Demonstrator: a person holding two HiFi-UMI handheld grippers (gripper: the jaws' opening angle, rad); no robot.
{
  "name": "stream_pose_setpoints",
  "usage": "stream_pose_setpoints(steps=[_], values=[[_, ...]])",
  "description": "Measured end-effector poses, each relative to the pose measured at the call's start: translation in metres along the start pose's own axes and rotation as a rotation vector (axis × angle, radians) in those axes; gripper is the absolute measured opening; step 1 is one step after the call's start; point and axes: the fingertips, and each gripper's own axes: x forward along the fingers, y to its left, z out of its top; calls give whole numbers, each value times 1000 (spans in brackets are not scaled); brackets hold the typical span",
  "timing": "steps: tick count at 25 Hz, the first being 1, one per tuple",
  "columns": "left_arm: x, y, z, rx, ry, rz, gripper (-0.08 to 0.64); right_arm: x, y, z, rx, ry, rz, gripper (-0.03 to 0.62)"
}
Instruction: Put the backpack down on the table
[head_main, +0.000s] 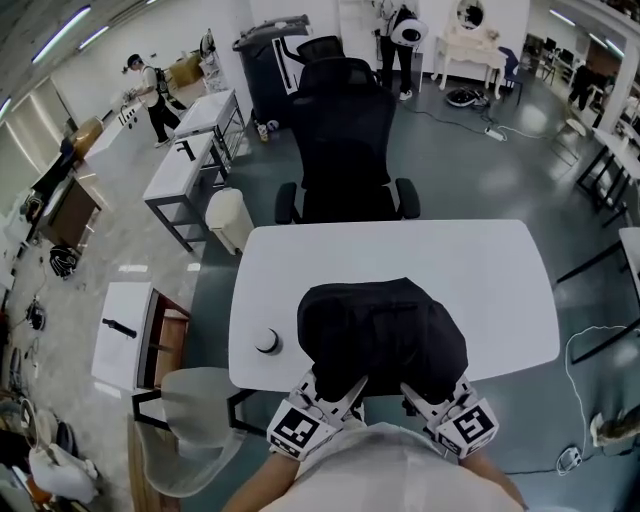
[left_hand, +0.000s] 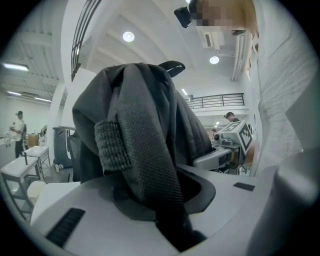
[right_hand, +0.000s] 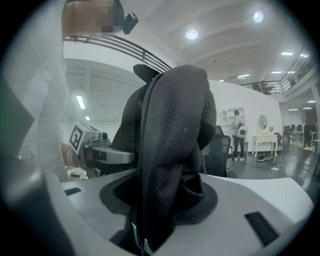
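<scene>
Gripping the backpack (head_main: 382, 335) from the near side, the left gripper (head_main: 336, 388) has its jaws clamped narrowly on the left strap (left_hand: 150, 165). The right gripper (head_main: 428, 392) has its jaws clamped wider on the right strap (right_hand: 165, 165). The bag hangs over the near edge of the surface (head_main: 500, 290).

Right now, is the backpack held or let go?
Held. The left gripper and right gripper each clamp the backpack by its fabric at the near edge of the table.
</scene>
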Motion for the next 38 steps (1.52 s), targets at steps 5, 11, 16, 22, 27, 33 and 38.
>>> stream_pose_setpoints(steps=[5, 11, 16, 22, 27, 33, 38], values=[[6, 33, 4, 17, -7, -21, 98, 29, -9, 4, 7, -8, -6, 195], [16, 53, 8, 14, -2, -31, 98, 46, -21, 10, 14, -13, -14, 195], [34, 61, 13, 15, -4, -44, 97, 51, -39, 13, 23, -13, -19, 196], [51, 76, 13, 0, -1, -33, 98, 64, -60, 13, 27, -8, -4, 196], [67, 87, 19, 7, 17, -35, 97, 71, -78, 16, 42, -10, -6, 196], [87, 101, 34, 29, 2, -34, 98, 81, -103, 31, 9, -39, -8, 196], [110, 118, 52, 63, -31, -33, 97, 91, -131, 49, -42, -71, -25, 196]])
